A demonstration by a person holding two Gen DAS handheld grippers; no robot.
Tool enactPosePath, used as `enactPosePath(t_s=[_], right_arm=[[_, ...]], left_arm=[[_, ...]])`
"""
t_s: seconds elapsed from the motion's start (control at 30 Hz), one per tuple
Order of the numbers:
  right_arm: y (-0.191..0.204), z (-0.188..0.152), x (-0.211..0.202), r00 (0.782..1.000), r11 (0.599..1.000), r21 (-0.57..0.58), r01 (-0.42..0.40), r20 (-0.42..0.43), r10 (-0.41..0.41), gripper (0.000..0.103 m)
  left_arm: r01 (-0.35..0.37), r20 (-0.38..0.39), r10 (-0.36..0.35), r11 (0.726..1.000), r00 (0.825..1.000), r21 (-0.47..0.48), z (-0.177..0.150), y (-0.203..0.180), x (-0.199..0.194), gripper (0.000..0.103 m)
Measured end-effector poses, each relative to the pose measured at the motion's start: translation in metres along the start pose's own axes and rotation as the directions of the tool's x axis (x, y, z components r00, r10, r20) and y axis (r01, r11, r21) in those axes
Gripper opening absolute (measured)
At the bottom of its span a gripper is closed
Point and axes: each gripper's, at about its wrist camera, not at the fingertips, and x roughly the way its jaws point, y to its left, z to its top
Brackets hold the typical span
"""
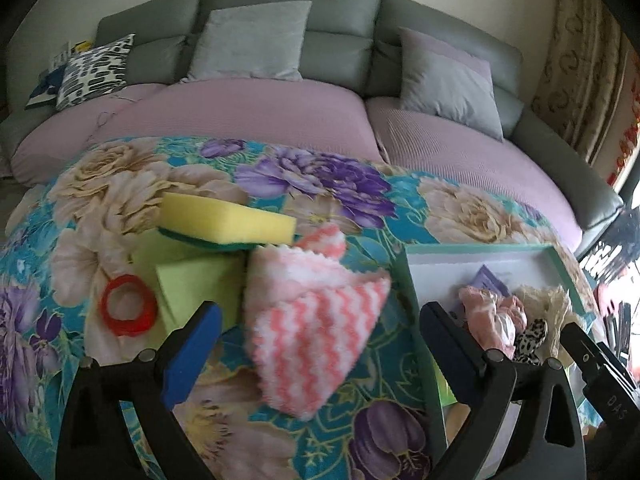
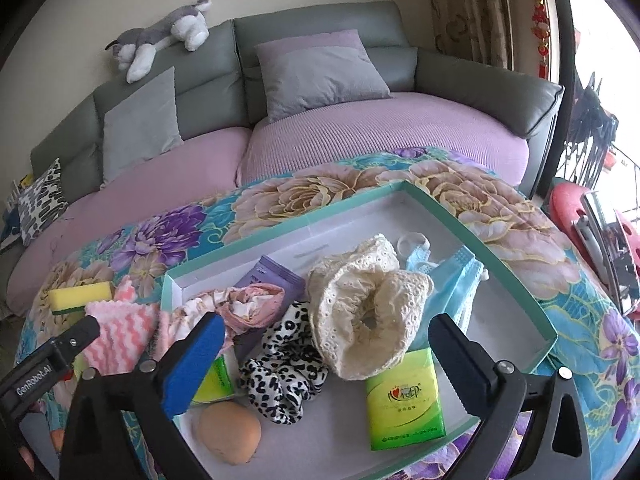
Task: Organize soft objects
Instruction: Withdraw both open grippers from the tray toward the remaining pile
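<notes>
Both your tools, left [image 1: 320,344] and right [image 2: 328,344], are released; the box [image 2: 512,280] is partly filled, but cloth [image 1: 316,320] and sponge [image 1: 228,220] remain left of it.

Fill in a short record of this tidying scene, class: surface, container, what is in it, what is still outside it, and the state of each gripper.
surface: floral cloth
container: green-rimmed box
in the box: cream lace scrunchie, leopard scrunchie, pink scrunchie, blue mask, green tissue pack
outside the box: yellow sponge, pink striped cloth, red ring
left gripper: open, holding nothing
right gripper: open, holding nothing
</notes>
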Motion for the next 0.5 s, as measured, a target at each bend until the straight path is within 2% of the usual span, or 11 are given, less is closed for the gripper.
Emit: enactPosePath(t_s=[0.23, 0.4, 0.5], right_arm=[[0.016, 0.005, -0.019, 0.997, 0.999, -0.02, -0.045, 0.062, 0.047, 0.103], [0.04, 0.006, -0.033, 0.99, 0.995, -0.063, -0.077, 0.111, 0.084, 0.103], [0.052, 0.004, -0.033, 0.987, 0.992, -0.067, -0.11, 0.11, 0.117, 0.103]], left_arm=[[-0.002, 0.05, 0.004, 0.999, 0.999, -0.037, 0.005, 0.019, -0.019, 0.099], [-0.059, 0.092, 0.062, 0.998, 0.994, -0.034, 0.008, 0.037, -0.032, 0.099], [-0.083, 0.123, 0.088, 0.995, 0.988, -0.053, 0.012, 0.052, -0.04, 0.099]])
